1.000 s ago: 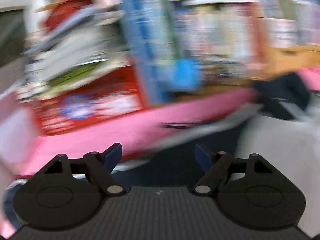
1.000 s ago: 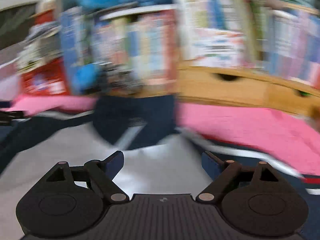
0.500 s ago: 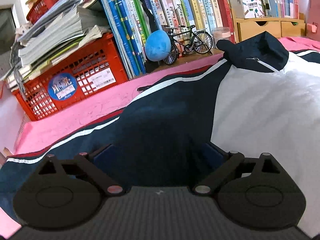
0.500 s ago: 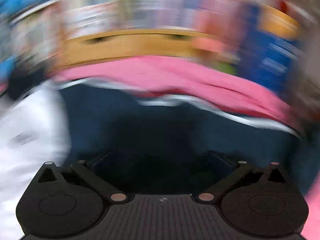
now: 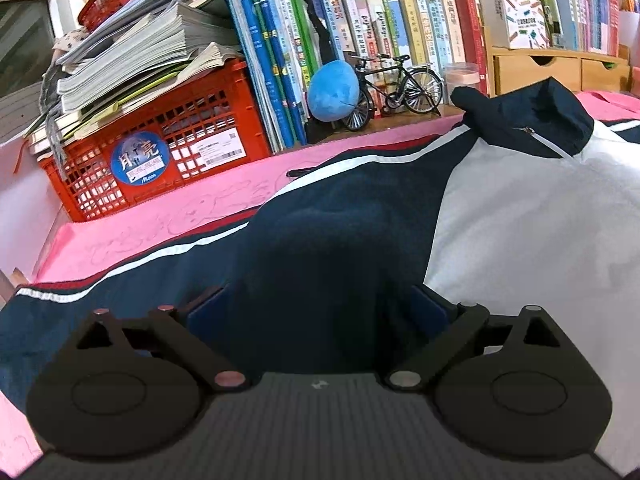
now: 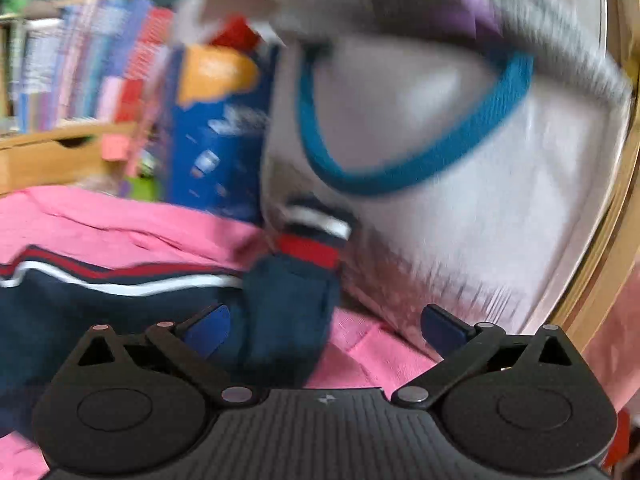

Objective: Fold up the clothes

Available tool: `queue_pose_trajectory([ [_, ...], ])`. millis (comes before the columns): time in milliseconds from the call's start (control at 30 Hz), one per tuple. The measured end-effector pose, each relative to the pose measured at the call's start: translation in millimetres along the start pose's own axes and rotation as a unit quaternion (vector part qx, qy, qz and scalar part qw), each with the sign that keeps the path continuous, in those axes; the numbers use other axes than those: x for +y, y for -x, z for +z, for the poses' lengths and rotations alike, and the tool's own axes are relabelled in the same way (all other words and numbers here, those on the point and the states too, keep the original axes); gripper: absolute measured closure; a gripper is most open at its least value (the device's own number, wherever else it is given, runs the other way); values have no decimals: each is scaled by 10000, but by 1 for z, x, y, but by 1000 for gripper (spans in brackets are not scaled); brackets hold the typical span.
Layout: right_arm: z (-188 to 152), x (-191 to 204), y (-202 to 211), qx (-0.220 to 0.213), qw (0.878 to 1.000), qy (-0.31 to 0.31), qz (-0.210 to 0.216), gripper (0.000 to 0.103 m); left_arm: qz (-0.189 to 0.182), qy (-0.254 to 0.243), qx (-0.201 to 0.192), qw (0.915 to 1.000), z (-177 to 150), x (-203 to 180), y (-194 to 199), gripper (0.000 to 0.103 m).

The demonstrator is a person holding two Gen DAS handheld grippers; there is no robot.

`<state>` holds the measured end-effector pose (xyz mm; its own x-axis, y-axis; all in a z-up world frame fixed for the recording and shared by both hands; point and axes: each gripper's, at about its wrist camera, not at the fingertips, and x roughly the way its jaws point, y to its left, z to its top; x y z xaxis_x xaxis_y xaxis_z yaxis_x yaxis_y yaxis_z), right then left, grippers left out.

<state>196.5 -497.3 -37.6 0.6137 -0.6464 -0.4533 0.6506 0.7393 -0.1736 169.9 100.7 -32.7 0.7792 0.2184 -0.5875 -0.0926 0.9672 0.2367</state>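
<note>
Left wrist view, pink table (image 5: 168, 216), navy-and-white jacket (image 5: 400, 208) spread flat on it, left gripper (image 5: 318, 306) jaws just widened over navy shoulder, gripping nothing, right gripper (image 6: 324, 328) jaws just widened near sleeve cuff (image 6: 308, 244), empty.

A flat surface under a pink cloth cover (image 5: 168, 220) carries a navy-and-white zip-up jacket (image 5: 520, 208) spread across it — behind, a red plastic lattice crate (image 5: 160, 148) and a small black model bicycle (image 5: 396, 88) stand.
</note>
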Motion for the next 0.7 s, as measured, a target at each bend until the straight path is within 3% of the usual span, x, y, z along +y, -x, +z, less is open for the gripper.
queue_pose_trajectory([
  [100, 6, -12, -22, 179, 9981, -417, 408, 2, 82, 19, 4, 10000, 0, -3, 1, 5],
  [133, 9, -17, -28, 251, 9960, -588, 631, 29, 120, 0, -5, 9999, 0, -4, 1, 5],
  [167, 13, -14, -31, 354, 9948, -564, 765, 79, 163, -39, -26, 9999, 0, -6, 2, 5],
  [200, 17, -9, -32, 469, 9940, -469, 867, 85, 207, -81, -49, 9997, 0, -8, 2, 5],
  [267, 27, 1, -14, 32, 9952, -30, 979, 86, 286, -183, -99, 9994, -1, -11, 3, 5],
  [333, 35, 7, 19, -872, 9875, 554, 1192, 87, 357, -275, -134, 9989, -1, -15, 4, 5],
  [400, 37, 3, 57, -1943, 9641, 1064, 1463, 87, 382, -294, -141, 9987, -1, -16, 4, 5],
  [467, 33, -6, 89, -2906, 9300, 1601, 1585, 86, 391, -299, -144, 9987, 0, -16, 4, 5],
  [500, 33, -10, 89, -2949, 9269, 1726, 1554, 86, 395, -304, -147, 9987, -1, -16, 4, 5],
  [567, 34, -18, 78, -2726, 9327, 1876, 1431, 86, 419, -329, -157, 9985, -1, -17, 5, 5],
  [700, 16, -31, 32, -1739, 9553, 2100, 1145, 80, 490, -406, -184, 9978, -1, -20, 6, 5],
])
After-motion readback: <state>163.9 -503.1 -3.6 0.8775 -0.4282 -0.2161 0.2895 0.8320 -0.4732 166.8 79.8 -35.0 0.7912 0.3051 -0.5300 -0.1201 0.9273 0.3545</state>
